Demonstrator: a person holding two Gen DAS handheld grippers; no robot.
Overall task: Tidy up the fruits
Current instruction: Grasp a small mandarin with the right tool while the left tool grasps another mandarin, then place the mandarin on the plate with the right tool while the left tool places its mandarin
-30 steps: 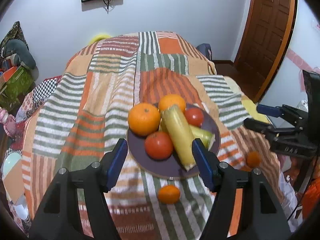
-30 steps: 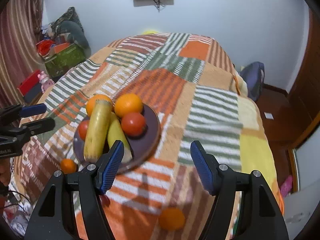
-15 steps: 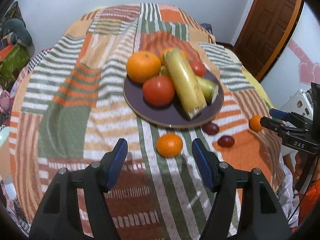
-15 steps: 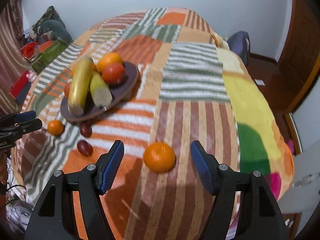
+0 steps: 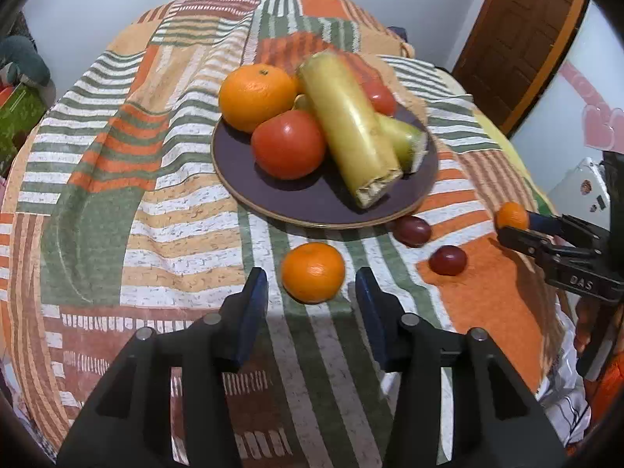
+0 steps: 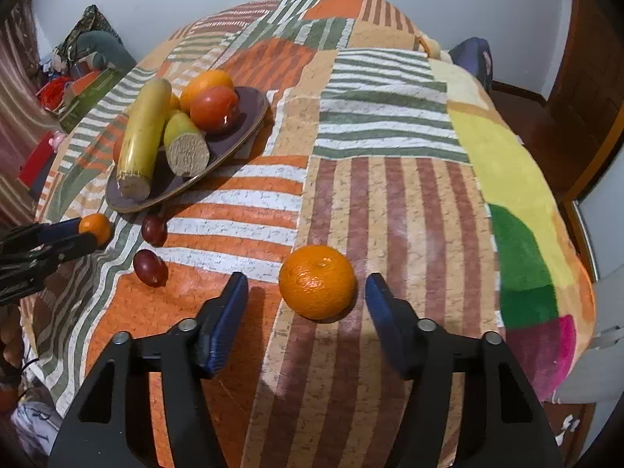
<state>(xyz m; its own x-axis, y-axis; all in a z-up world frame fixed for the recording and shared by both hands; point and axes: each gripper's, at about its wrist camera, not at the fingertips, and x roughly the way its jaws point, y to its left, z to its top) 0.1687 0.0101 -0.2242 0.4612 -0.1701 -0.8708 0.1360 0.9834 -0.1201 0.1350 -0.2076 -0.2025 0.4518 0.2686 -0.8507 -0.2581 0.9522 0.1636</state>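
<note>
A dark purple plate [image 5: 323, 202] on the striped cloth holds an orange [image 5: 257, 95], a tomato [image 5: 288, 144] and two yellow cut pieces [image 5: 351, 132]. My left gripper [image 5: 311, 292] is open, with a small orange [image 5: 313, 272] lying on the cloth between its fingertips. My right gripper [image 6: 306, 296] is open around a larger orange [image 6: 318, 281] that rests on the cloth. Two dark red fruits [image 5: 447, 259] [image 5: 412, 230] lie beside the plate. In the right wrist view the plate [image 6: 249, 124] is at the far left.
The patchwork cloth [image 6: 390, 156] covers a rounded table whose edges drop away on all sides. The right gripper shows at the right edge of the left wrist view [image 5: 546, 241]. A wooden door [image 5: 518, 39] stands behind on the right. Clutter [image 6: 78, 70] lies on the floor at left.
Both grippers have come down and forward toward the cloth. Each loose orange now lies between the open fingers of one gripper and looks larger.
</note>
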